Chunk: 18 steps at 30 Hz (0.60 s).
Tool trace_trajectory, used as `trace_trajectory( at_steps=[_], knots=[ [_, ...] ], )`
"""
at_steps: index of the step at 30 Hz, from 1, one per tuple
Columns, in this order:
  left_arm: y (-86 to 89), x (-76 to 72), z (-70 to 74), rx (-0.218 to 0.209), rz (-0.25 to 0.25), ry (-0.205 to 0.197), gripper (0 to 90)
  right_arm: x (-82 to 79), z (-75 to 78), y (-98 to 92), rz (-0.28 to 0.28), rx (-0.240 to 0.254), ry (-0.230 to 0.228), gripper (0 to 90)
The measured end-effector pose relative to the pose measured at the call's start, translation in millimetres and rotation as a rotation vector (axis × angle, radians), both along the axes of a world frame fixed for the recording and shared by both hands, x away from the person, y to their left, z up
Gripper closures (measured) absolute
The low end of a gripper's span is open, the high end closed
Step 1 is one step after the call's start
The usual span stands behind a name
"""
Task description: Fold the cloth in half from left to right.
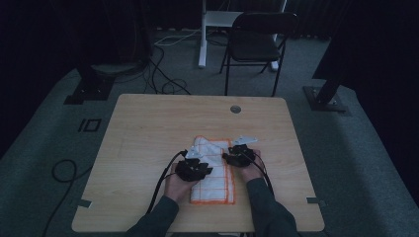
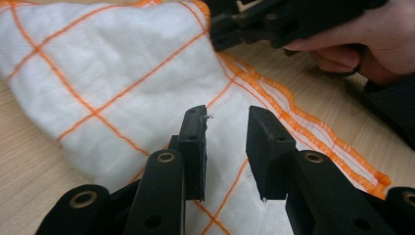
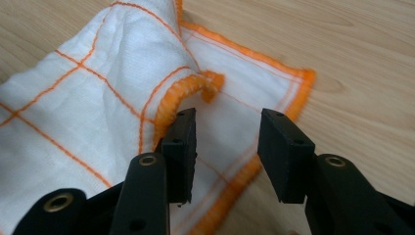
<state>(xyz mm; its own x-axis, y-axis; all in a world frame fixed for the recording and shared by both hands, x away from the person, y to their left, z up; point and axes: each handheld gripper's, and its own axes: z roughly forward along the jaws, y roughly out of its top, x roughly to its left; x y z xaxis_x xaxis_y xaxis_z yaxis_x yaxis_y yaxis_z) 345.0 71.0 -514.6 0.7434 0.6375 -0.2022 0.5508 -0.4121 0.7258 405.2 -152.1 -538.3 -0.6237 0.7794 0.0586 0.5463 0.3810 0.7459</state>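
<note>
White orange-checked cloth (image 1: 213,170) lies lengthwise away from both hand-held grippers, left (image 2: 226,147) and right (image 3: 226,154), jaws spread, its near end hidden

A light wooden table (image 1: 148,128) with rounded corners stands on grey carpet (image 1: 44,148); a round cable hole (image 1: 235,109) sits near its far edge. Beyond the table stands a black folding chair (image 1: 257,39), and to its left a white desk leg (image 1: 203,34). Black cables (image 1: 163,79) trail over the carpet. Dark stand bases (image 1: 91,89) flank the table on either side.
</note>
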Motion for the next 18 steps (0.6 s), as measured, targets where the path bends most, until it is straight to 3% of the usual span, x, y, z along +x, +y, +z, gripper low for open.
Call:
trace_trajectory(
  at_steps=[3,12,16,18],
  knots=[
    [0.0,0.2,-2.4,0.005,0.000,0.008,70.1,5.1,-0.7,5.5,0.037,0.013,0.005,57.9],
    [2.4,0.4,-3.3,0.004,0.003,0.010,70.0,15.1,7.9,10.7,0.050,0.019,-0.040,61.9],
    [1.5,0.2,-3.8,0.004,0.003,0.012,70.0,19.2,7.6,12.3,0.094,0.014,-0.031,84.0],
    [0.9,0.0,-4.0,0.005,0.001,0.012,70.0,19.9,9.6,12.4,0.082,0.004,-0.046,87.9]
  ],
)
